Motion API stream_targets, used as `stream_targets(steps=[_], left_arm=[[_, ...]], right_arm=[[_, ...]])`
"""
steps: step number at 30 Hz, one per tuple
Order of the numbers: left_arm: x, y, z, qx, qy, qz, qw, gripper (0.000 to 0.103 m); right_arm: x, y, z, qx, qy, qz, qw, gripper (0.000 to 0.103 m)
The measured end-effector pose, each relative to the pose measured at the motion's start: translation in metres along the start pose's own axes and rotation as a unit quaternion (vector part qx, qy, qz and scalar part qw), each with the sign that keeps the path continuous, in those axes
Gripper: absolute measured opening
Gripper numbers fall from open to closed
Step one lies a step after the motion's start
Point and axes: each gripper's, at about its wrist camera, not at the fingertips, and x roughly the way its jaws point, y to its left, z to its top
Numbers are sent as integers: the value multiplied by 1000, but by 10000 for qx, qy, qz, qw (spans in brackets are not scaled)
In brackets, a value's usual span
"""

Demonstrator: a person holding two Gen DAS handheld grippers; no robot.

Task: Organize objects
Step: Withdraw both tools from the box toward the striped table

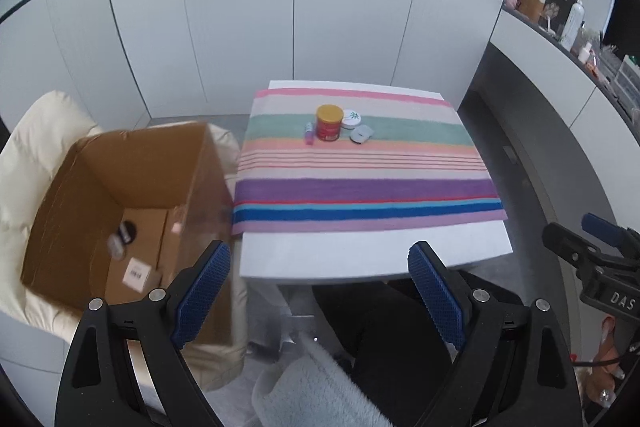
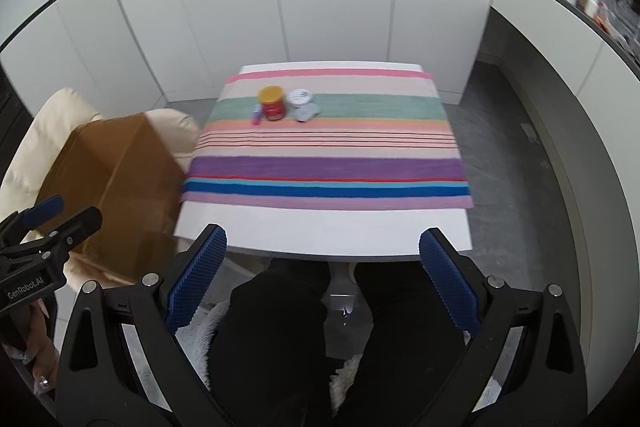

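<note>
From the left wrist, your left gripper (image 1: 320,291) has its fingers (image 1: 202,293) spread wide with nothing between them, poised over the near edge of the tabletop (image 1: 360,247) and your lap. What the next reach turns on is that the things to sort lie well ahead, in a tight cluster far across the striped cloth (image 1: 360,187): a red jar with a yellow lid (image 1: 329,123), a small purple tube (image 1: 309,133) just to its left, a white round tin (image 1: 351,118) behind and to its right, and a grey flat piece (image 1: 361,135) in front of that tin. The tube lies with its long axis running roughly away from you. The cardboard box (image 1: 120,179) stands open to the left of the tabletop, on a cream cushion, with a few small things already in its bottom. The right gripper (image 1: 600,267) shows at the right edge.

From the right wrist, your right gripper (image 2: 322,285) is likewise empty, its fingers (image 2: 450,291) wide apart over the near edge. The same cluster sits ahead and left of centre, the jar (image 2: 272,105) upright. Neither hand looks clearly nearer; I judge the left better placed, since box and tube lie on its side.
</note>
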Motion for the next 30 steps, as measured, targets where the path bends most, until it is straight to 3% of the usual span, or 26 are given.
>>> stream_targets(steps=[8, 14, 21, 25, 30], left_arm=[[49, -16, 56, -76, -23, 220, 9997, 92], [109, -12, 103, -135, 244, 436, 9987, 92], [216, 7, 141, -287, 786, 910, 9923, 92], [281, 14, 152, -436, 1159, 977, 9875, 92], [352, 20, 155, -178, 1150, 1122, 9869, 91]], right_arm=[[39, -31, 30, 28, -114, -12, 9999, 99], [96, -28, 68, -142, -3, 392, 9991, 99], [201, -14, 116, -529, 147, 593, 9967, 99], [269, 2, 135, -974, 39, 876, 9914, 99], [343, 24, 143, -1410, 221, 1114, 9835, 99]])
